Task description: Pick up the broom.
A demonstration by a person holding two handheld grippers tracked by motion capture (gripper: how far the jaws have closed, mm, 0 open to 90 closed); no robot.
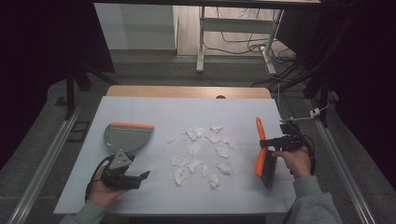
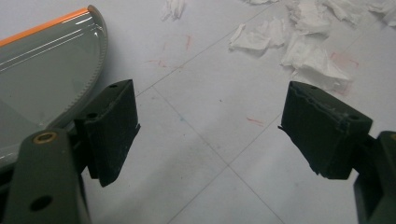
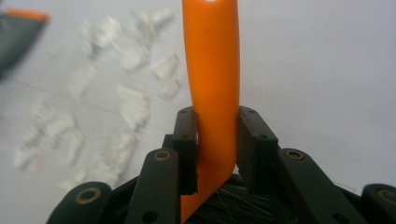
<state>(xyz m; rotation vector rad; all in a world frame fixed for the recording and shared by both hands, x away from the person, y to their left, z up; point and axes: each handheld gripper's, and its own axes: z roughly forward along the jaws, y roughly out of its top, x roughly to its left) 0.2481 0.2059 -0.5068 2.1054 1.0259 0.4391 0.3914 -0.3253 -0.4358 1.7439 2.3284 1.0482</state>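
Paper scraps (image 1: 201, 150) lie between dustpan (image 1: 127, 136) and brush (image 1: 261, 154).

A lab: bare desk frame (image 1: 201, 42), loose floor cables (image 1: 243, 45), dark rig stands (image 1: 70, 88).

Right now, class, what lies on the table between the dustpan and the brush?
In the high view, a scatter of crumpled white paper scraps lies on the table between the grey dustpan and the orange-handled brush clamped in the right gripper.

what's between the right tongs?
The brush's orange handle sits clamped between the right tongs, with dark bristles just below. The handle's lower end is hidden behind the tongs.
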